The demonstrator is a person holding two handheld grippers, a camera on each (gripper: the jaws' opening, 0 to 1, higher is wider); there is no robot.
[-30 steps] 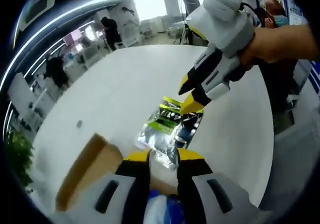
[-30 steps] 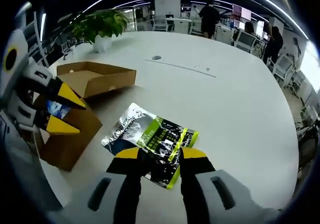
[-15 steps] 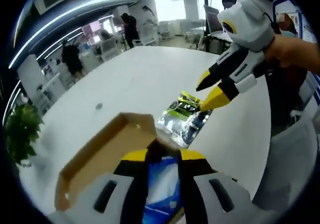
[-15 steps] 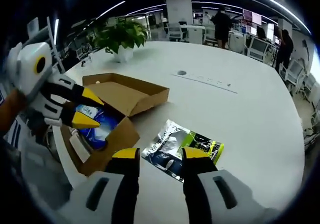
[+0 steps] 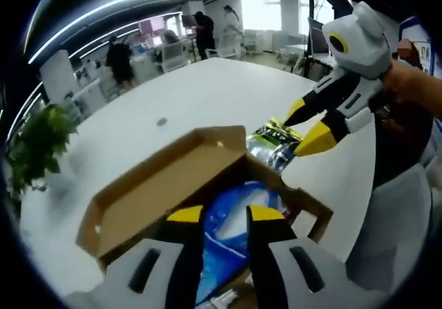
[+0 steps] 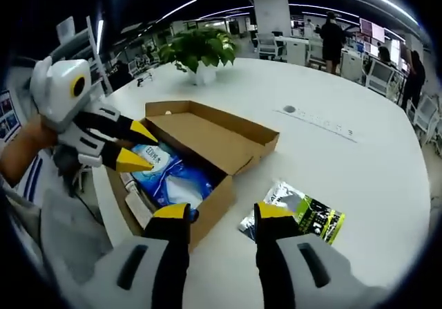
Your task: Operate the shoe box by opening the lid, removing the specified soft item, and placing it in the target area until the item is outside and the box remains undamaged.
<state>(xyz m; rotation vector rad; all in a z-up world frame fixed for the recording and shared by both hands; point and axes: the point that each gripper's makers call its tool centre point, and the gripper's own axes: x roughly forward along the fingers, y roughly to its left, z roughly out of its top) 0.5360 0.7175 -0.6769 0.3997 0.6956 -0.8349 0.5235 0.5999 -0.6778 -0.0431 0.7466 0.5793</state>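
Open cardboard shoe box (image 6: 207, 150) (image 5: 159, 191) on a white round table (image 6: 345, 157) (image 5: 200, 95), lid flipped back flat behind the opening. Inside the box, a blue-and-white soft plastic packet (image 6: 169, 178) (image 5: 238, 219), lying loosely against the near wall. Beside the box on the table, just off its corner, a silver, black and lime-green foil pouch (image 6: 297, 212) (image 5: 273, 139), flat, outside the box.

Left hand-held gripper (image 6: 141, 146) (image 5: 221, 216) poised over the box opening, yellow-tipped jaws parted a little, nothing between them; tips just above the blue packet, contact impossible to tell. Held by a hand (image 6: 24, 150) at the left edge of the right gripper view.

Right hand-held gripper (image 6: 217, 212) (image 5: 307, 126) off to the side of the box, above the table near the foil pouch, jaws spread apart, holding nothing.

Potted green plant (image 6: 200, 50) (image 5: 34, 150) at the far table edge. People standing (image 6: 331, 36) among desks in the office background.
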